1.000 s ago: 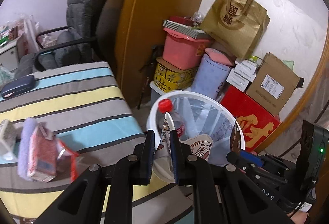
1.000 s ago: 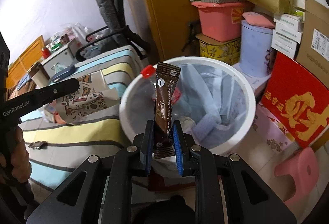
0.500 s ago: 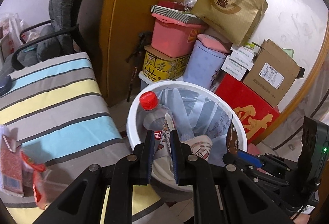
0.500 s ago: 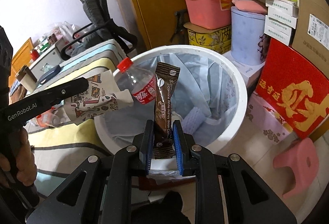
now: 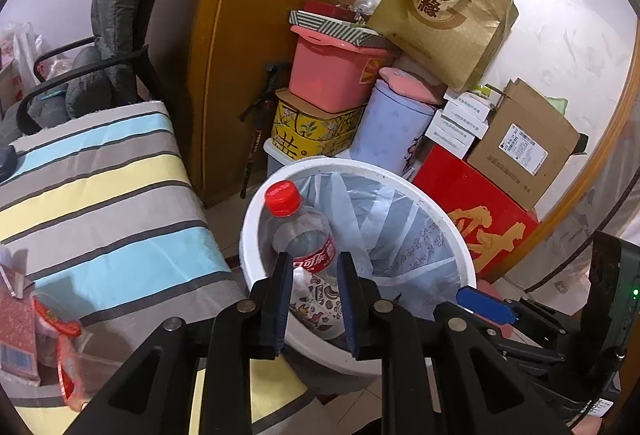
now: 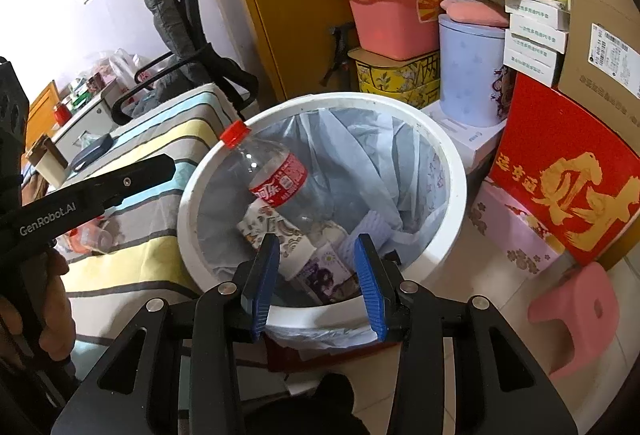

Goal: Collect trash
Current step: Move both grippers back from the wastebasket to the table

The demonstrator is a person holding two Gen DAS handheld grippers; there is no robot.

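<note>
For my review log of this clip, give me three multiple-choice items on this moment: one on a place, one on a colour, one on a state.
1. Where is the bottle?
A. On the striped bed
B. In the white bin, neck leaning on the rim
C. On the pink stool

2. What colour is the bottle's cap?
A. Red
B. Blue
C. White

3. How is the right gripper?
A. Shut on a brown sachet
B. Shut on the bottle
C. Open, holding nothing

Answers:
1. B: the bottle lies slanted inside the bin, its cap at the rim.
2. A: the cap is red in both views.
3. C: its jaws have just been opening and stand apart over the bin, with nothing between them.
</note>
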